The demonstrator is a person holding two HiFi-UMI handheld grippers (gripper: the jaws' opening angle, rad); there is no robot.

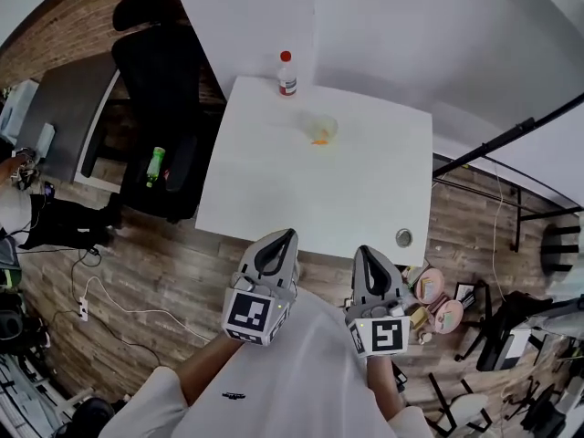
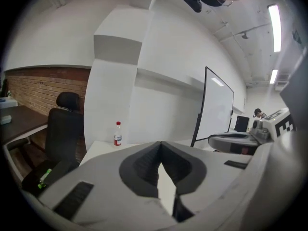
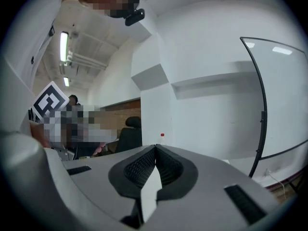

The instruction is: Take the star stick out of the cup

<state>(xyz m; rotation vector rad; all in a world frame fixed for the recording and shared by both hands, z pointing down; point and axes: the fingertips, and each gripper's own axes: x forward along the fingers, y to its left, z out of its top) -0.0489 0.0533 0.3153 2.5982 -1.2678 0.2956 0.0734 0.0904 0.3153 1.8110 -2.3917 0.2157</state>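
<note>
A clear cup [image 1: 321, 129] with something orange inside stands on the far part of the white table [image 1: 274, 190]; I cannot make out the star stick's shape. My left gripper [image 1: 285, 236] hangs just off the table's near edge, jaws shut with nothing between them. My right gripper [image 1: 362, 252] is beside it, also off the near edge, shut and empty. In the left gripper view the left gripper [image 2: 160, 143] has its tips touching, and the right gripper [image 3: 155, 147] looks the same in its own view. The cup is hidden in both gripper views.
A small bottle [image 1: 287, 74] with a red cap stands at the table's far edge, also the bottle [image 2: 117, 134] in the left gripper view. A round metal piece [image 1: 403, 237] sits near the table's right front corner. A black office chair [image 1: 160, 108] stands left of the table; clutter [image 1: 438, 304] lies on the floor at right.
</note>
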